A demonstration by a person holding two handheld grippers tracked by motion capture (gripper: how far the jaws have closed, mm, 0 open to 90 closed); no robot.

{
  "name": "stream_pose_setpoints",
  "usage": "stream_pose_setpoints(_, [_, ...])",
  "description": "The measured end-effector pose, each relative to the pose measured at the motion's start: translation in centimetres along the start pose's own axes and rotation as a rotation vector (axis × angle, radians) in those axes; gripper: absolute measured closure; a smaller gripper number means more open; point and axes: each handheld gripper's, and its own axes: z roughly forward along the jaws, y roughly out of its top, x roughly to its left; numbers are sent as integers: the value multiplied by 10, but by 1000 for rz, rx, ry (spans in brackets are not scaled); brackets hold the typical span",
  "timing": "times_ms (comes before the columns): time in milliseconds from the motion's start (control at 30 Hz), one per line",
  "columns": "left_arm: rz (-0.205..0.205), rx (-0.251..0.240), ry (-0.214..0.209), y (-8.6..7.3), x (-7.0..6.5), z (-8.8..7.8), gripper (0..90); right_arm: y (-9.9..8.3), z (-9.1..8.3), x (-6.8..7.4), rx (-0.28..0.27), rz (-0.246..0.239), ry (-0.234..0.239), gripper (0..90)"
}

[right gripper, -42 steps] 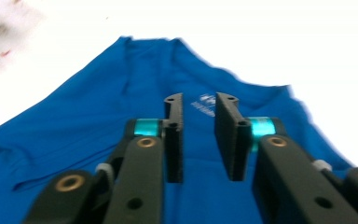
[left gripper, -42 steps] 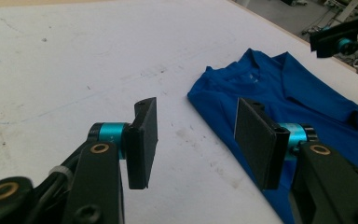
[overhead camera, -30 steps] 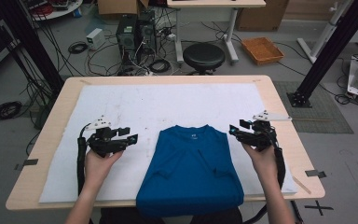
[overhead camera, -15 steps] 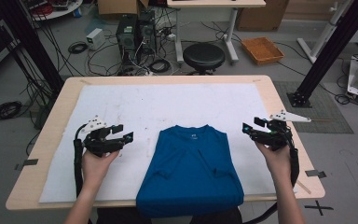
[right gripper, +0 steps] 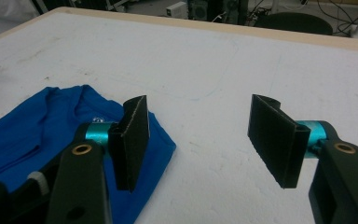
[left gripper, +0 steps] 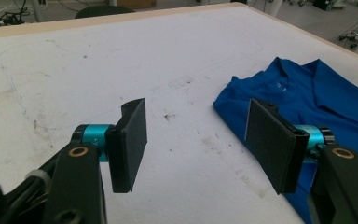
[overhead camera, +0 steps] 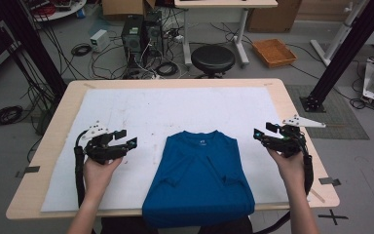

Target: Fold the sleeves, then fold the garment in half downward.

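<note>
Left tool (overhead camera: 124, 143): held above the white sheet to the left of the shirt, jaws spread wide and just been opening, nothing between them; in the left gripper view only bare sheet lies in the gap.
Room on the left: a broad strip of bare white sheet (overhead camera: 126, 107) runs from the tool out to the surface's left edge.
Blue shirt (overhead camera: 199, 178): folded, collar pointing away from the person, lying flat at the middle of the near edge; its lower hem hangs just over that edge. Well apart from both tools.
Room beyond the shirt: the far half of the sheet is open from side to side.
Right tool (overhead camera: 265, 133): held right of the shirt near the sheet's right border, jaws wide apart and just been opening, gripping nothing; in the right gripper view the shirt's corner lies beside the left-hand jaw.
Surface (overhead camera: 292, 105): pale wood rim showing around the sheet.
Room: a black stool (overhead camera: 213, 58), a computer tower (overhead camera: 132, 34) with tangled cables, and an orange tray (overhead camera: 273, 51) on the floor behind.
</note>
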Motion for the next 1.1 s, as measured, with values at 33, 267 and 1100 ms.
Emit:
stream_pose_setpoints(33, [-1, 1, -1, 0, 0, 0, 388, 0, 0, 0, 1, 1, 0, 385])
stream_pose_setpoints(267, [9, 36, -47, 4, -15, 12, 394, -1, 1, -1, 1, 9, -6, 386])
stream_pose_setpoints(1100, [20, 305, -18, -10, -55, 96, 846, -27, 41, 7, 141, 15, -16, 459])
